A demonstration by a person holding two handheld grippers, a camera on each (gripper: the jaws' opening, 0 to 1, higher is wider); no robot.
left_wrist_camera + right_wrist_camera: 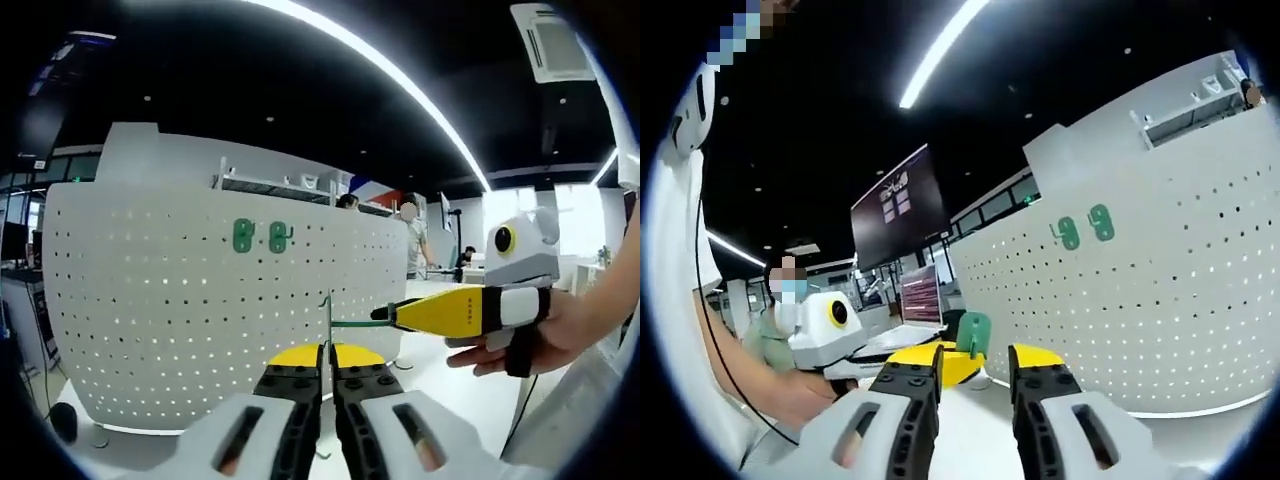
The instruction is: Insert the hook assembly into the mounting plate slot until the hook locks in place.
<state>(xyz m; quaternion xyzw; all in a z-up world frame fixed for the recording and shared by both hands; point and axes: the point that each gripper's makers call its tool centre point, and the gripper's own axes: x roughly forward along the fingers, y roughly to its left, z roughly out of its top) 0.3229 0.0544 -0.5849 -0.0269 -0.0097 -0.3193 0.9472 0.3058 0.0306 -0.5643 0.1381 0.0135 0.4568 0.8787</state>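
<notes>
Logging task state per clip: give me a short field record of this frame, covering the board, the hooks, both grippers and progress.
mounting plate: white perforated panel, upright
already on plate: two green hooks, side by side
hook assembly: green piece held off the plate, not inserted
left gripper: jaws shut on the hook assembly
right gripper: jaws apart, tips by the assembly's green wire; contact unclear
hand: holds the right gripper
progress: insertion not yet done
</notes>
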